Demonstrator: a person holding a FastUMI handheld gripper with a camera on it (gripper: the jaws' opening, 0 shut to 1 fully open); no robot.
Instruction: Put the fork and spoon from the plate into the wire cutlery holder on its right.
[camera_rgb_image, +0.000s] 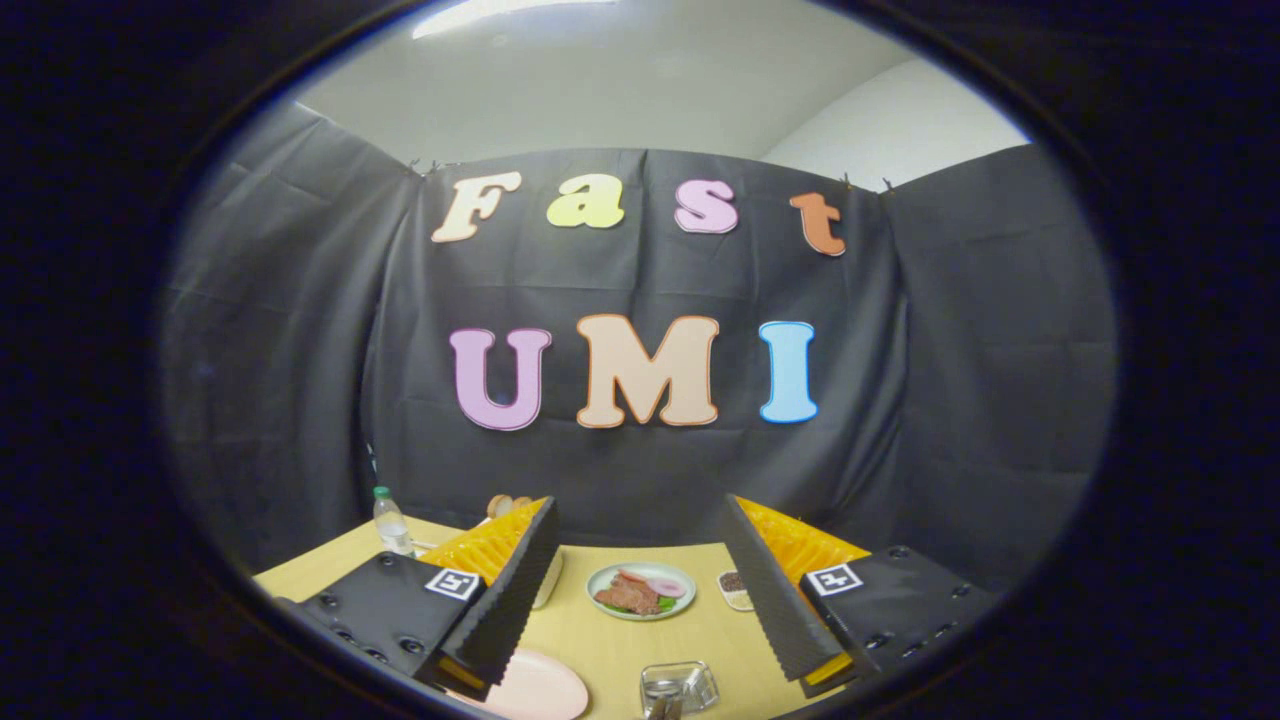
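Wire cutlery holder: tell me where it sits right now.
In the gripper view, the wire cutlery holder stands on the table between the open jaws, right of the pink plate.

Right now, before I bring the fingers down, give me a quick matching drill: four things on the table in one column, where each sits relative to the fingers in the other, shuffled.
Things:
1. pink plate
2. wire cutlery holder
3. green plate of food
4. water bottle

Places:
A. beyond the fingers, seen through the gap between them
B. far back, outside the left finger
C. low down, by the left finger's tip
D. low down between the fingers, right of the pink plate

Pairs: 1-C, 2-D, 3-A, 4-B. The gripper is open, its fingers holding nothing.
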